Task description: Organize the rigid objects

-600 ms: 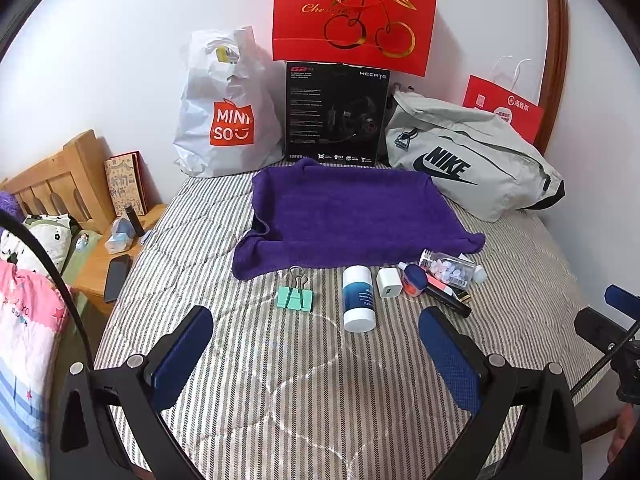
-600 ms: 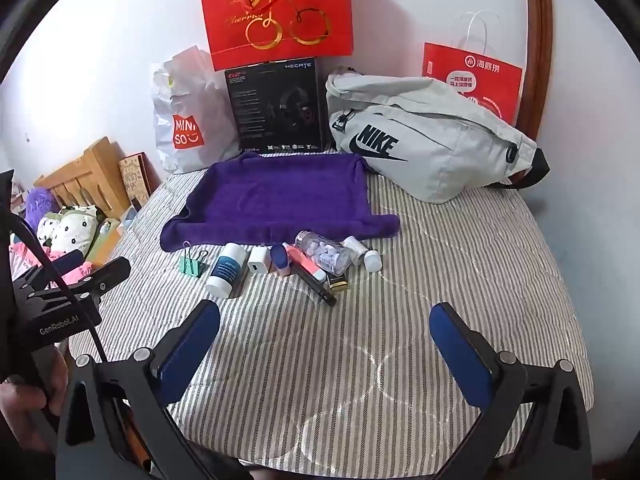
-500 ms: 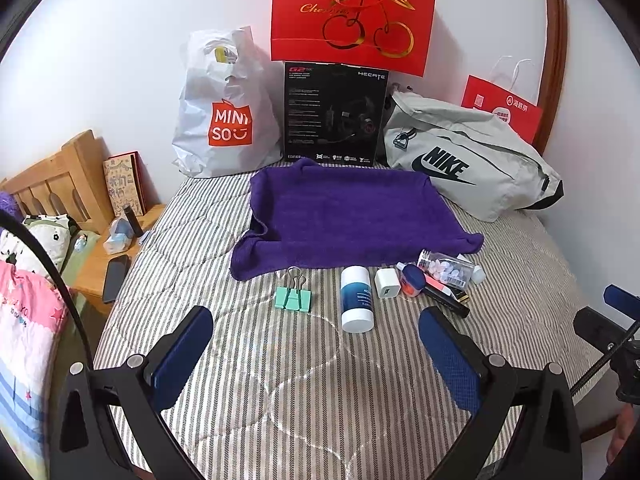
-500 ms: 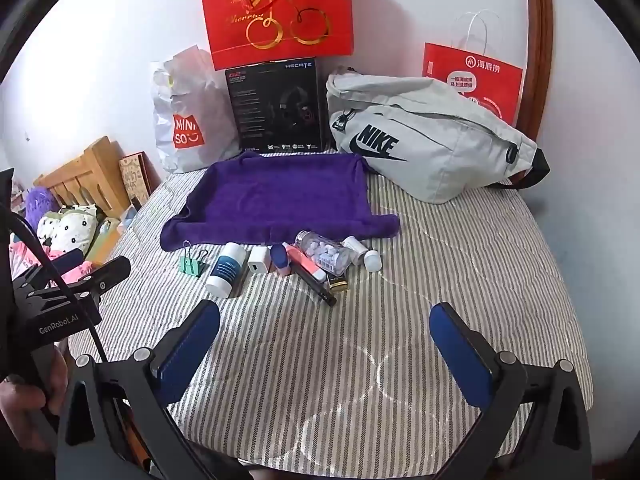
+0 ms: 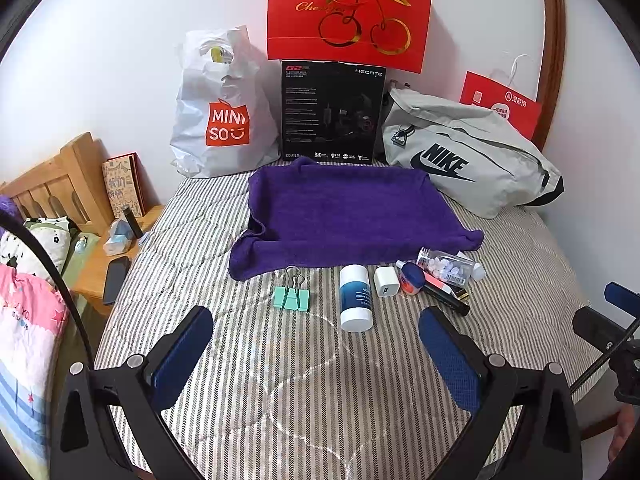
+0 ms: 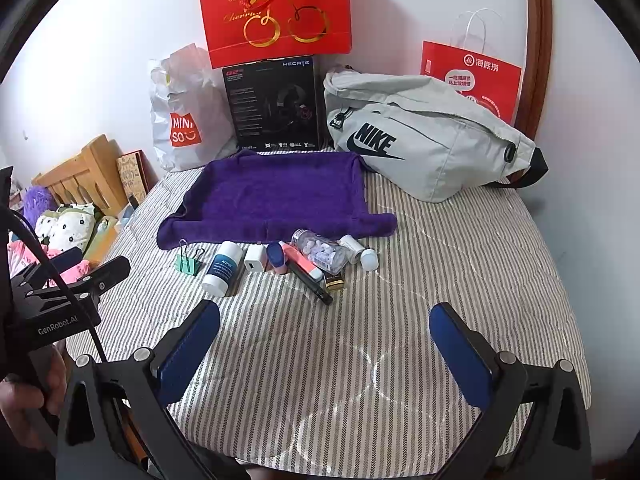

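Observation:
A purple towel (image 5: 344, 212) (image 6: 276, 196) lies spread on the striped bed. In front of it lies a row of small objects: a green binder clip (image 5: 291, 297) (image 6: 188, 262), a white and blue bottle (image 5: 355, 298) (image 6: 222, 268), a white charger (image 5: 386, 281) (image 6: 255, 262), a blue-capped pink tube (image 5: 412, 278) (image 6: 276, 258), a black pen (image 5: 444, 299) (image 6: 310, 280), a clear pill bottle (image 5: 446, 266) (image 6: 320, 251) and a small white bottle (image 6: 362, 254). My left gripper (image 5: 316, 344) is open and empty above the bed, short of the row. My right gripper (image 6: 324, 340) is open and empty too.
Against the wall stand a white Miniso bag (image 5: 224, 108), a black headset box (image 5: 332, 112), a red cherry gift bag (image 5: 348, 12), a grey Nike bag (image 5: 468, 160) and a red paper bag (image 6: 472, 80). A wooden nightstand (image 5: 100, 268) with a phone is left of the bed.
Both views have shifted only slightly; the objects sit a touch higher in the left wrist view. Nothing was taken hold of or moved.

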